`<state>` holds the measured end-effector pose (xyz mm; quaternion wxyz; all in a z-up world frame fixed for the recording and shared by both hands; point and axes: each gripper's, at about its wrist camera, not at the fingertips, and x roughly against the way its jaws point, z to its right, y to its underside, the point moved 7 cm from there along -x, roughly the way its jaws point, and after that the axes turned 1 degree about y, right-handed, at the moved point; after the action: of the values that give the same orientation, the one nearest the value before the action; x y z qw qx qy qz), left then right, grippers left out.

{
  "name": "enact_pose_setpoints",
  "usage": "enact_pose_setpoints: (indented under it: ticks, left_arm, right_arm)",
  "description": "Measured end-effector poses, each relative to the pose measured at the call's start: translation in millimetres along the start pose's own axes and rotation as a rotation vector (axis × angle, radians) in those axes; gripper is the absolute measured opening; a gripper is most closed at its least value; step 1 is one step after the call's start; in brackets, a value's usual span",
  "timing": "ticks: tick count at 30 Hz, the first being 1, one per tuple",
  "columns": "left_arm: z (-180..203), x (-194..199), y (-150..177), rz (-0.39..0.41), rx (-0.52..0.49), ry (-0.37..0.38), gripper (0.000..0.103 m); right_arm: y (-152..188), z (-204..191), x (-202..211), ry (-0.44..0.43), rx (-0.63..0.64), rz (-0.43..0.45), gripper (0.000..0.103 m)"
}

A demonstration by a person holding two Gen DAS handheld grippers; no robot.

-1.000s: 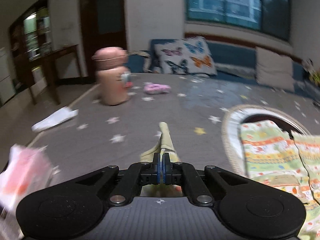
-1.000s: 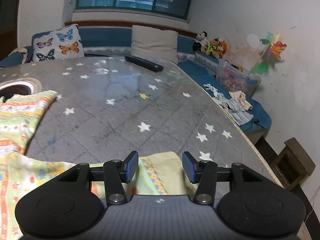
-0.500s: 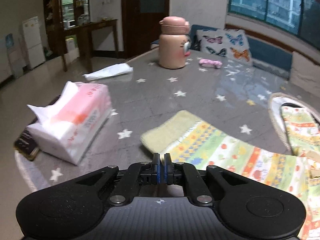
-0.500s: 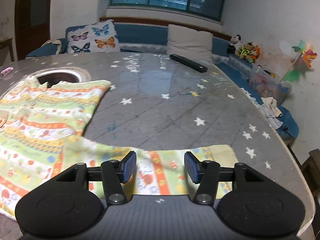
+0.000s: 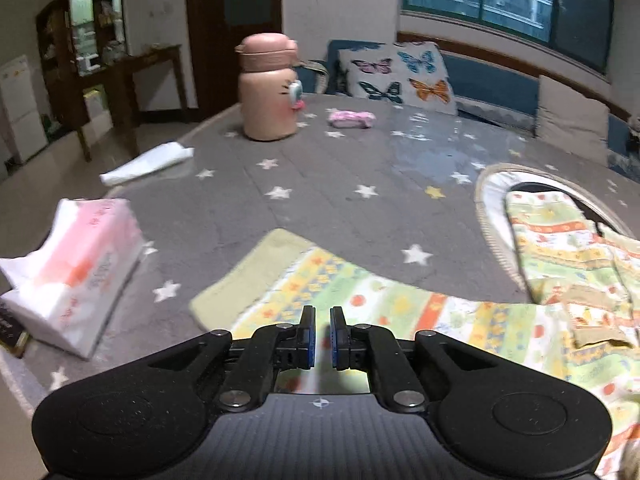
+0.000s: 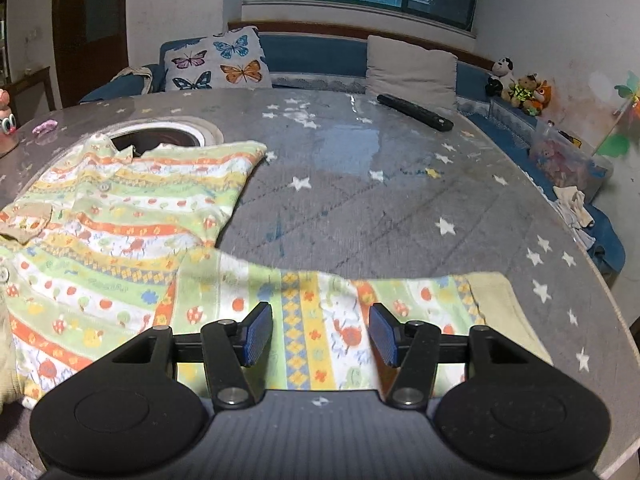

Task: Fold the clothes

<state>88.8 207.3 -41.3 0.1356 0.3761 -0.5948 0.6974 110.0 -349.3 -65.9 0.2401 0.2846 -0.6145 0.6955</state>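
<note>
Left tongs (image 5: 322,338) newly parted, sleeve (image 5: 320,280) apparently free.

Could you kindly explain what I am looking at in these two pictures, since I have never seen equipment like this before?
There is no robot here: a person holds a two-finger gripper in each hand, and each gripper carries a wide-angle camera looking forward along its fingers. The black shapes at the bottom of each picture are the grippers.

One picture is from the left gripper, the other from the right gripper. Both look across a grey star-patterned table, where a striped child's garment lies spread out, a sleeve stretched toward each gripper.

Also on the table: a tissue pack, a pink bottle and a remote control.

The left jaws have just been opening, a narrow gap with nothing visibly pinched; the right stand wide above the cloth. Neither holds anything.
</note>
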Motion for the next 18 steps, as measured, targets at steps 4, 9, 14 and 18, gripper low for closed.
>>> enact_pose_setpoints:
  ticks: [4, 9, 14, 18]
  left_arm:
    - [25.5, -1.0, -13.5, 0.016, -0.046, 0.055, 0.024]
    - [63.0, -11.5, -40.3, 0.037, -0.083, 0.131, 0.025]
    - [107.7, -30.8, -65.2, 0.045, -0.159, 0.204, 0.026]
    - [139.4, -55.5, -75.7, 0.015, -0.200, 0.267, 0.030]
  right_arm:
    - [-19.7, 1.4, -7.9, -0.046, -0.028, -0.001, 0.054]
    - [-49.5, -5.2, -30.5, -0.123, -0.061, -0.015, 0.053]
    - [-83.1, -22.0, -62.6, -0.195, -0.074, -0.022, 0.053]
    - [-100.8, -38.4, -86.0, -0.241, -0.062, -0.038, 0.047]
